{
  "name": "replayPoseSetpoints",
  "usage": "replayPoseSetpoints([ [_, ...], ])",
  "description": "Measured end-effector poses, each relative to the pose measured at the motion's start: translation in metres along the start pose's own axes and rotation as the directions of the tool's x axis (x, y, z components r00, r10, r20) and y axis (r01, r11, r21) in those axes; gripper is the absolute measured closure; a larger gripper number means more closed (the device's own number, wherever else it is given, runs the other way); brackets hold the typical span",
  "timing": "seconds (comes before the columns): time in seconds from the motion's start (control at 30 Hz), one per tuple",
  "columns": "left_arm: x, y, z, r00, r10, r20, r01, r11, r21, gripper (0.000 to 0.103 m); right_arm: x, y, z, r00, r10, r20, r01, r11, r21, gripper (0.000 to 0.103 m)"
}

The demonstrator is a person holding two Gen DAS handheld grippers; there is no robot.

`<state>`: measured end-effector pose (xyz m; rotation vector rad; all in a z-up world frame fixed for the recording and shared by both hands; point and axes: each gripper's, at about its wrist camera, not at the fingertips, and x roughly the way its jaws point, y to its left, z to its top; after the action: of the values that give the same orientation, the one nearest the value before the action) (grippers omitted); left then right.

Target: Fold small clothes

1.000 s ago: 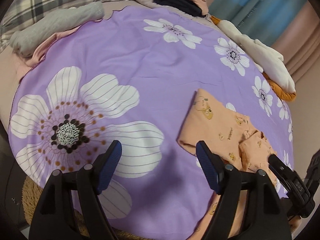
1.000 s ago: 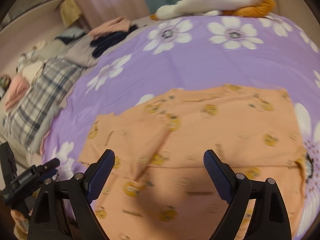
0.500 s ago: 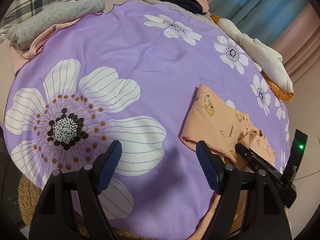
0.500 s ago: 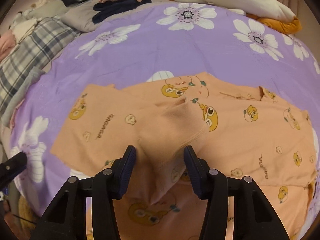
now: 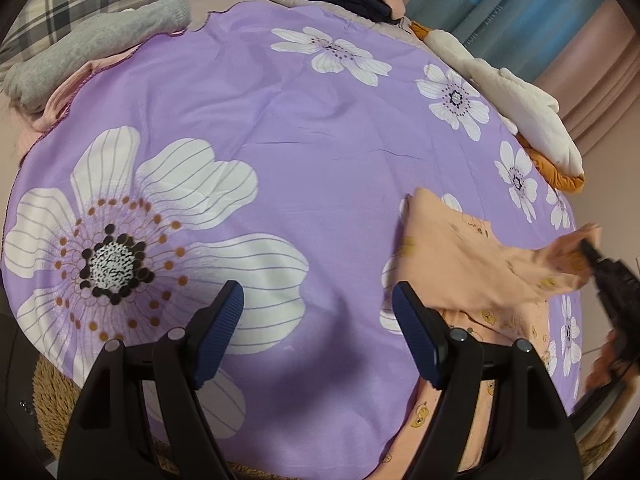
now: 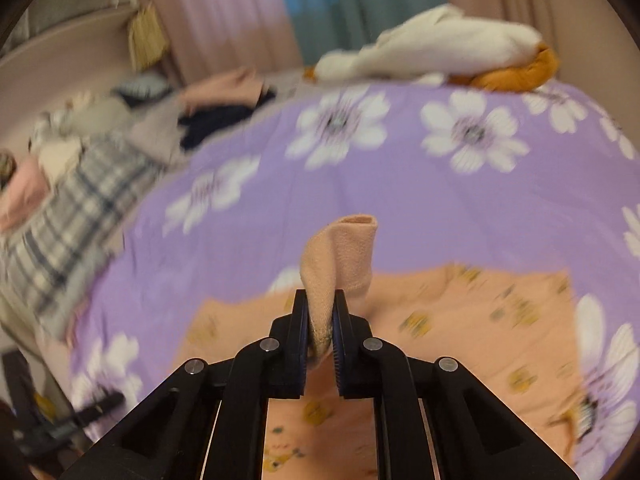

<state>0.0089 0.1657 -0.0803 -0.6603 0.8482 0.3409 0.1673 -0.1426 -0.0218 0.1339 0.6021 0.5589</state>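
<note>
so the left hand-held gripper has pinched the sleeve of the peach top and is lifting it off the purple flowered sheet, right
Not quite: it is the right hand-held gripper that has pinched the sleeve of the peach top and is lifting it off the purple flowered sheet, as the right wrist view shows. The left hand-held gripper is open and holds nothing.

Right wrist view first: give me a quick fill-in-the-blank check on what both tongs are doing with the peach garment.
1. The right tongs are shut on a fold of the ____ cartoon-print garment.
2. The left tongs are ____ and hold nothing.
3. The garment lies on a purple bedsheet printed with white ____.

Missing words: peach; open; flowers
</note>
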Motion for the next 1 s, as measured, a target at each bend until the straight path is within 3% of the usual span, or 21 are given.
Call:
replayPoseSetpoints([
  [0.2,0.009,-0.03,0.005,1.0,-0.019,-0.007,0.02,0.997,0.078,0.027,-0.013,-0.052,0.008,0.997,-0.057,0.051,0.053,0.995,0.084,0.091],
  [0.3,0.019,-0.049,0.01,0.999,-0.035,-0.019,0.037,0.991,0.126,0.028,-0.011,-0.079,-0.001,0.998,-0.057,0.039,0.051,0.989,0.142,0.091],
  [0.4,0.03,-0.066,0.014,0.998,-0.052,-0.036,0.057,0.985,0.165,0.028,-0.006,-0.108,-0.015,0.994,-0.105,0.011,0.101,0.977,0.19,0.091],
  [0.53,0.055,-0.089,0.018,0.995,-0.062,-0.077,0.077,0.976,0.205,0.037,0.004,-0.139,-0.036,0.993,-0.112,-0.045,0.12,0.963,0.243,0.091],
  [0.63,0.075,-0.102,0.016,0.991,-0.056,-0.12,0.082,0.971,0.223,0.05,0.012,-0.153,-0.051,0.991,-0.099,-0.093,0.121,0.955,0.27,0.091],
  [0.73,0.092,-0.11,0.013,0.988,-0.03,-0.154,0.068,0.967,0.244,0.056,0.016,-0.165,-0.061,0.987,-0.095,-0.127,0.131,0.94,0.314,0.091],
  [0.87,0.101,-0.109,0.005,0.988,0.01,-0.156,0.034,0.962,0.272,0.054,0.004,-0.175,-0.064,0.99,-0.058,-0.128,0.102,0.922,0.372,0.091],
  [1.0,0.099,-0.108,0.003,0.988,0.014,-0.156,0.029,0.963,0.269,0.054,-0.014,-0.178,-0.063,0.986,-0.111,-0.122,0.149,0.92,0.364,0.086],
])
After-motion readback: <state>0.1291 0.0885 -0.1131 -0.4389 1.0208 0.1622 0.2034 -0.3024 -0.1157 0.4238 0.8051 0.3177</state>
